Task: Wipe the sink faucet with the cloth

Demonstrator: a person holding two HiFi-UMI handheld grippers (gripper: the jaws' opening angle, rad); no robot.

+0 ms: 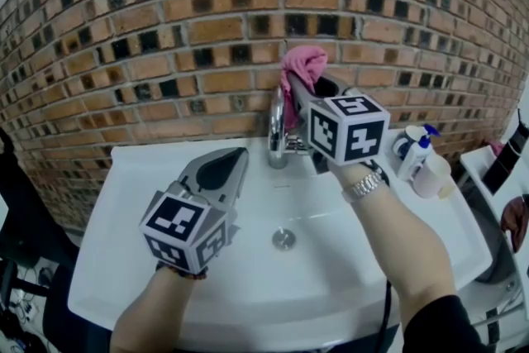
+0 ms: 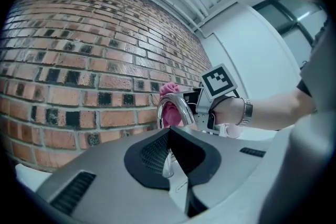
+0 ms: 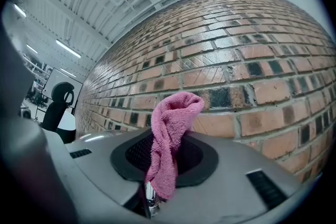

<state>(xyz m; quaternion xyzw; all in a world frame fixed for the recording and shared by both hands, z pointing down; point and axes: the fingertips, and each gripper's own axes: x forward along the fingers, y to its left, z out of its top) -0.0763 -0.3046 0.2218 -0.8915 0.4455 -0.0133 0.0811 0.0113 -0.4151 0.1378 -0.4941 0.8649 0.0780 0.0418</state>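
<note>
A chrome faucet (image 1: pixel 277 132) stands at the back of the white sink (image 1: pixel 140 169), against the brick wall. A pink cloth (image 1: pixel 302 66) bunches just above and behind its arch. My right gripper (image 1: pixel 304 88) reaches in from the right and is shut on that cloth (image 3: pixel 170 128), which stands up between the jaws; a chrome bit of the faucet (image 3: pixel 150 203) shows in the gap below. My left gripper (image 1: pixel 238 155) hovers over the basin's left half, shut and empty, pointing at the faucet (image 2: pixel 177 107). In the left gripper view the cloth (image 2: pixel 169 89) sits behind the arch.
A white spray bottle and a pump bottle (image 1: pixel 417 155) stand on the sink's back right corner. The drain (image 1: pixel 283 240) is mid-basin. The brick wall (image 1: pixel 165 29) is close behind the faucet. A white stand (image 1: pixel 492 169) is to the right of the sink.
</note>
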